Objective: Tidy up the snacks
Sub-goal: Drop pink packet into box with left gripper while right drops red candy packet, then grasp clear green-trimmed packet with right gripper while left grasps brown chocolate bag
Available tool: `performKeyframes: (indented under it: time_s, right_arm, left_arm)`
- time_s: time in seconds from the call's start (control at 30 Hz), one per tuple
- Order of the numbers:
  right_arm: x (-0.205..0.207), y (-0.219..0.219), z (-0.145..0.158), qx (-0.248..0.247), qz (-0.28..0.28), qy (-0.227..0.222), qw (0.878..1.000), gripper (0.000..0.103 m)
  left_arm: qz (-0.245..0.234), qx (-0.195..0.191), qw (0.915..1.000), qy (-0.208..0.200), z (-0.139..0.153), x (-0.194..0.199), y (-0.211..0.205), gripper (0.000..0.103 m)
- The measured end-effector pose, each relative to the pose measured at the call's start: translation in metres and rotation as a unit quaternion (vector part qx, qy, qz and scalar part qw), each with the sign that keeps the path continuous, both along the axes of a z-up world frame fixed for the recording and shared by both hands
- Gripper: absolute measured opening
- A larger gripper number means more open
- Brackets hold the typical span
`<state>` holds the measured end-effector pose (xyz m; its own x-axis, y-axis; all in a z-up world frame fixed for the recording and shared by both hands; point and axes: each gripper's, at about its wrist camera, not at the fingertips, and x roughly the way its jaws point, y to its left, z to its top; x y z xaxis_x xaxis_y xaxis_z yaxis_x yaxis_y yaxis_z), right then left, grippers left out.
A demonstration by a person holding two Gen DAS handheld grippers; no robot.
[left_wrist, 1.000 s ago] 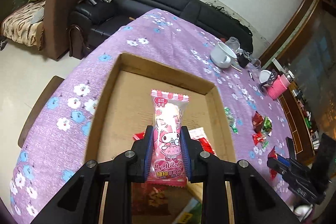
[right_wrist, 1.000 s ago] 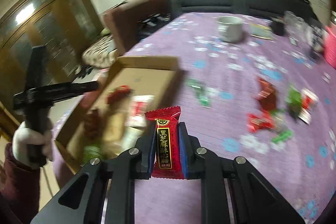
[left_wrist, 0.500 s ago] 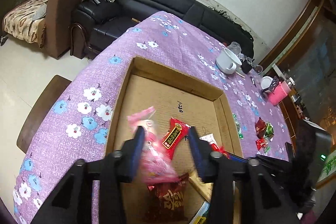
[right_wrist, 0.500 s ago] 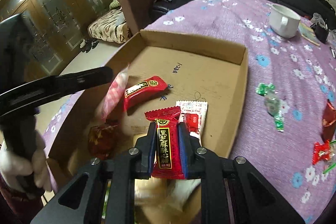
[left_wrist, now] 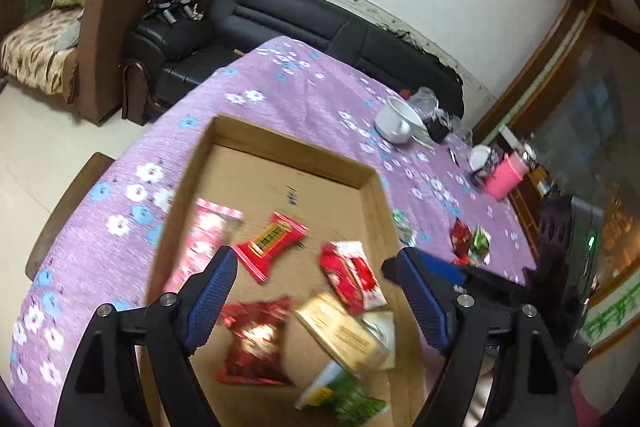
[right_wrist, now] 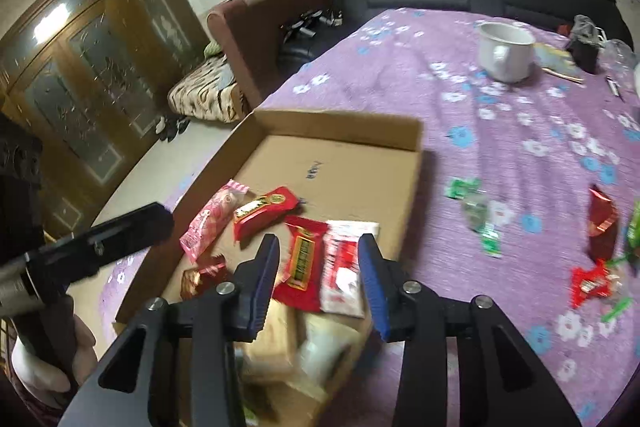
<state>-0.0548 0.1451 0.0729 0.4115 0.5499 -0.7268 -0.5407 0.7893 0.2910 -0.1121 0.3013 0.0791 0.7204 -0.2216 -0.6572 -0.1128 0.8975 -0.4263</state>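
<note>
A shallow cardboard box [left_wrist: 276,141] [right_wrist: 340,125] sits on the purple flowered tablecloth. Inside lie the pink My Melody packet [left_wrist: 202,235] [right_wrist: 210,221], a red bar snack [left_wrist: 272,239] [right_wrist: 266,209], a dark red sesame snack [right_wrist: 302,261], a red-and-white packet [left_wrist: 352,273] [right_wrist: 344,263], a gold packet [left_wrist: 340,331] and a green one [left_wrist: 344,397]. My left gripper [left_wrist: 316,269] is open and empty above the box. My right gripper [right_wrist: 322,247] is open and empty above the dark red snack.
Loose red and green candies [right_wrist: 600,227] [left_wrist: 470,241] lie on the cloth [right_wrist: 460,75] right of the box. A white mug [right_wrist: 506,51] [left_wrist: 396,123], a pink cup [left_wrist: 504,179] and clutter stand at the far end. Sofas stand behind the table.
Both grippers opened. The pink packet dropped from my left gripper into the box's left side. The dark red snack dropped from my right gripper into the box.
</note>
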Motion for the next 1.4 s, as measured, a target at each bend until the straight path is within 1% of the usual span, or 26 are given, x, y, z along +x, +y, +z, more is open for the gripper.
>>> performKeyframes:
  time_s: [0.13,0.2,0.3,0.5,0.6,0.7,0.77,0.87,1.0,1.17,1.27,1.33,1.4]
  right_arm:
    - [-0.006,-0.038,0.005,0.003,-0.023,-0.012,1.0,0.041]
    - [-0.012,-0.063,0.006,0.004,-0.04,-0.021,0.999,0.046]
    - [-0.017,-0.111,0.007,0.006,-0.077,-0.03,0.997,0.047]
    - [-0.019,-0.198,0.006,0.01,-0.152,-0.031,0.988,0.046]
    - [-0.019,-0.236,0.003,0.018,-0.183,-0.028,0.983,0.046]
    - [-0.022,-0.264,0.001,0.026,-0.207,-0.024,0.978,0.047]
    - [-0.023,-0.278,-0.003,0.028,-0.218,-0.021,0.975,0.047]
    - [-0.026,-0.297,-0.01,0.031,-0.234,-0.013,0.972,0.047]
    - [-0.025,-0.317,-0.019,0.032,-0.251,-0.005,0.967,0.047]
    - [-0.017,-0.33,-0.023,0.033,-0.26,0.001,0.965,0.047]
    - [-0.008,-0.326,-0.027,0.035,-0.254,0.012,0.966,0.047]
    - [0.001,-0.318,-0.03,0.036,-0.243,0.02,0.969,0.047]
    - [0.009,-0.307,-0.032,0.037,-0.229,0.026,0.973,0.047]
  left_arm:
    - [-0.029,0.022,0.9993,-0.007,0.01,-0.008,-0.036,0.085]
    - [-0.043,0.04,0.9982,-0.012,0.016,-0.012,-0.055,0.085]
    - [-0.065,0.063,0.9957,-0.018,0.024,-0.016,-0.084,0.086]
    - [-0.103,0.12,0.9871,-0.022,0.03,-0.013,-0.145,0.087]
    - [-0.128,0.139,0.9818,-0.016,0.027,-0.007,-0.175,0.087]
    - [-0.148,0.156,0.9766,-0.005,0.021,0.0,-0.203,0.087]
    - [-0.16,0.156,0.9748,0.002,0.014,0.006,-0.217,0.088]
    - [-0.174,0.141,0.9742,0.026,-0.003,0.019,-0.234,0.088]
    - [-0.184,0.125,0.9728,0.064,-0.033,0.036,-0.253,0.088]
    - [-0.19,0.128,0.9684,0.098,-0.061,0.044,-0.267,0.088]
    - [-0.189,0.136,0.9678,0.096,-0.065,0.046,-0.271,0.09]
    - [-0.189,0.128,0.969,0.094,-0.066,0.047,-0.271,0.094]
    - [-0.192,0.11,0.971,0.09,-0.067,0.048,-0.269,0.102]
